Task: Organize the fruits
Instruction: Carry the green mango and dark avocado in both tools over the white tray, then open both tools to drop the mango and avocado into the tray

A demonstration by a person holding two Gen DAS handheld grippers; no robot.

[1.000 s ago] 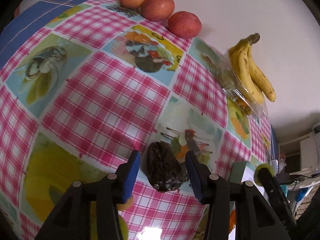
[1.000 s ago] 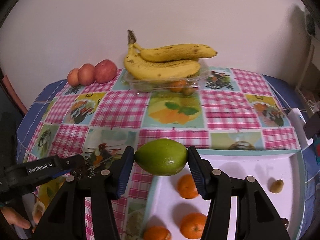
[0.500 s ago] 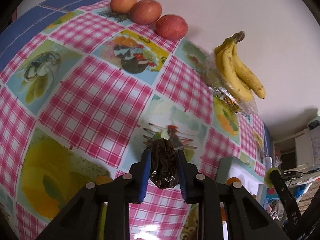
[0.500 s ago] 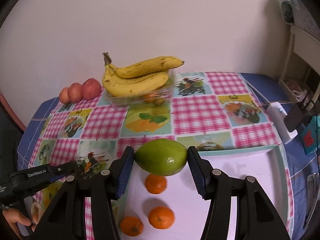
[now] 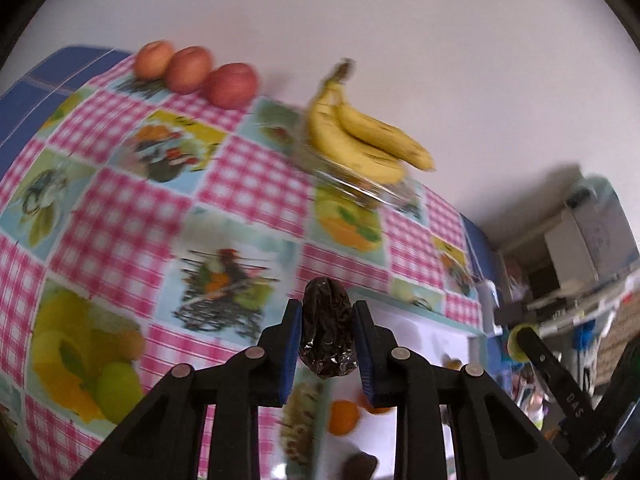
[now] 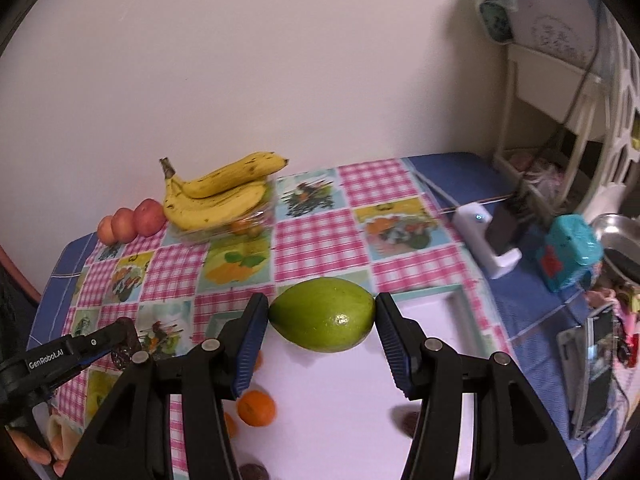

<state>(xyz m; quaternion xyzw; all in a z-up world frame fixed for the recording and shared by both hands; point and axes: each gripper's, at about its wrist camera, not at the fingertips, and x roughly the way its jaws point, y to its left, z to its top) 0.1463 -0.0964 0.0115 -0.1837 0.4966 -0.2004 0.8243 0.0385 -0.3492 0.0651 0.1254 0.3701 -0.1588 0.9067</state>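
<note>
Room: plain pale wall behind a table (image 6: 460,168) spread with a pink-check oilcloth (image 6: 312,236) printed with fruit panels; white shelving (image 6: 560,92) and clutter stood off its right edge.

White tray (image 6: 452,300), teal-rimmed, at the near right of the table: the largest container, and apparently the collecting place. It held several mandarins (image 6: 256,407) toward its near left, plus small dark fruits at its near edge, too blurred to name.

Banana bunch (image 6: 218,196): lay on top of a clear plastic punnet (image 6: 224,228) at the far edge by the wall; small orange fruits showed through the punnet's side.

Three apples (image 6: 132,222): in a row against the wall near the far left corner, touching one another, sorted by kind, it seemed.

Green mango-like fruit (image 6: 322,314): clamped lengthwise between the jaws of the right gripper (image 6: 320,320), held in the air over the tray's far left part, probably for setting down there.

Dark wrinkled avocado (image 5: 328,332): pinched upright between the closed-in jaws of the left gripper (image 5: 326,340), lifted clear of the cloth, near the tray's left rim. Judged likewise bound for the tray.

Fingers (image 6: 34,450) of a hand showed at the lower left of the right wrist view.
</note>
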